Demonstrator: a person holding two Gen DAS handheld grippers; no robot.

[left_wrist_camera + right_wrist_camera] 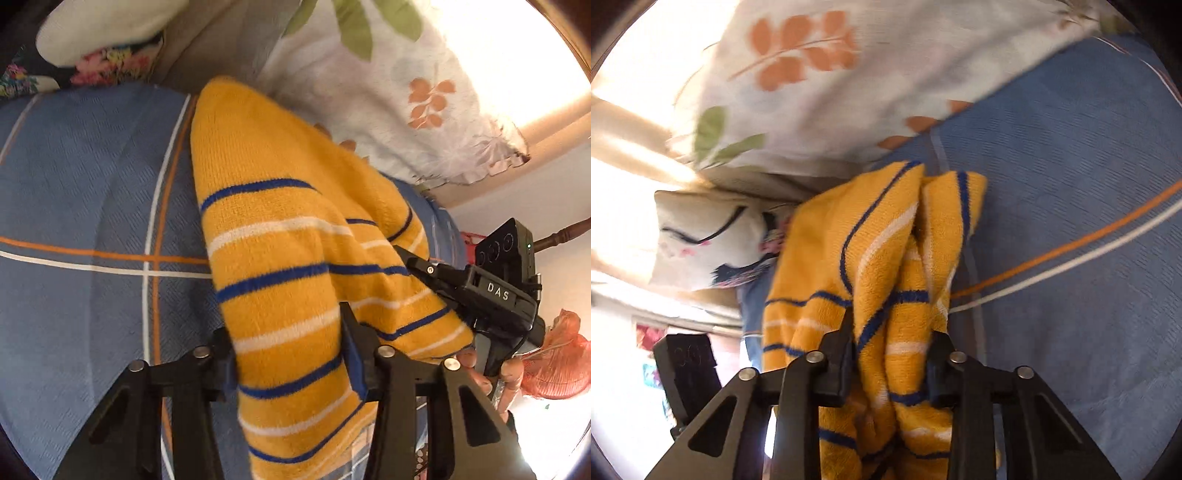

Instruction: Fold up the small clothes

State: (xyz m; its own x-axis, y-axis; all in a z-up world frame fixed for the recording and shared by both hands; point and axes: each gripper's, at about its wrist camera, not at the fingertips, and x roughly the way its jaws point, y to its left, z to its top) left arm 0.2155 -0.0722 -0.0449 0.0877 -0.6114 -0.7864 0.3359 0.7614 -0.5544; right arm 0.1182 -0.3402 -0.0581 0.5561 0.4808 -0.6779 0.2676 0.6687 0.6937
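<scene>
Nearest us, between the fingers of our left gripper [291, 363], hangs the yellow striped sweater [280, 236]; both pads press on its knit, so that tong is pinching a fold of it; just beyond, on the far side of the sweater, our right gripper [892, 349] is likewise clamped on a bunched, doubled-over edge of it, with the person's fingers [480, 373] showing at its handle; we hold the sweater lifted and draped between the two tongs, above the blue checked bedsheet [81, 192]; past the sweater lies a leaf-print pillow [417, 96], and farther off a cream cushion [701, 236] near the wall. We judge the step to be carrying one half across to make a fold; next we should lower the sweater onto the bedsheet, line up its edges, keep the knit taut so it lands flat, then let go.
</scene>
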